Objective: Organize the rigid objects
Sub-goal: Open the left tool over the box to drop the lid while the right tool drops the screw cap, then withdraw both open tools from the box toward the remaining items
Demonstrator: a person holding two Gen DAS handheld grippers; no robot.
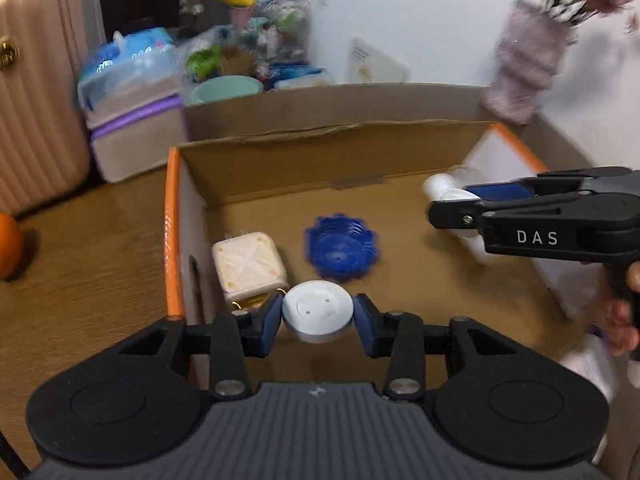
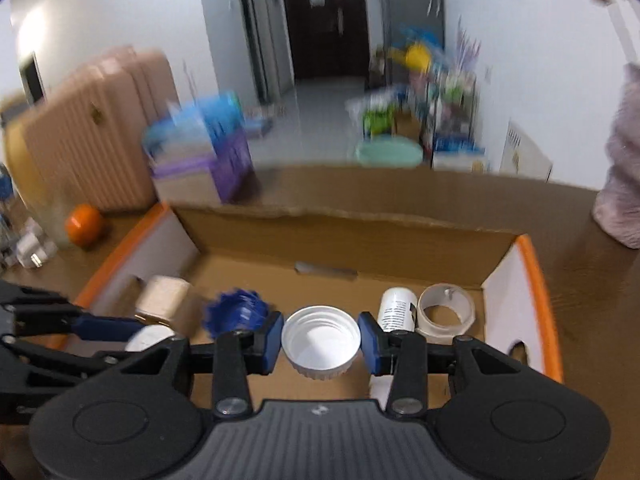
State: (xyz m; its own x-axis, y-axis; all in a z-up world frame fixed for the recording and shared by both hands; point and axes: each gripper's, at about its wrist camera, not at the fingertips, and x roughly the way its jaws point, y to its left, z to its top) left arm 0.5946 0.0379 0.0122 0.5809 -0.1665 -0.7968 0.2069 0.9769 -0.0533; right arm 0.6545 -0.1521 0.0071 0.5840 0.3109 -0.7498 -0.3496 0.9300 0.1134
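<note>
My left gripper (image 1: 318, 316) is shut on a white round disc (image 1: 318, 312) and holds it over the near edge of an open cardboard box (image 1: 256, 160). My right gripper (image 2: 321, 342) is shut on a white ribbed jar cap (image 2: 320, 344), open side toward the camera, over the same box. In the box lie a blue scalloped lid (image 1: 341, 252), a cream square container (image 1: 249, 266), a white bottle (image 2: 396, 310) on its side and a clear tape ring (image 2: 446, 310). The right gripper shows in the left wrist view (image 1: 444, 204) over the box's right side.
The box has orange-edged side flaps (image 2: 536, 280) and stands on a brown wooden table (image 1: 80, 280). An orange (image 2: 84, 220) and white plugs (image 2: 34, 252) lie to its left. A pink suitcase (image 1: 36, 92), stacked storage boxes (image 1: 132, 120) and a furry vase (image 1: 520, 68) stand around it.
</note>
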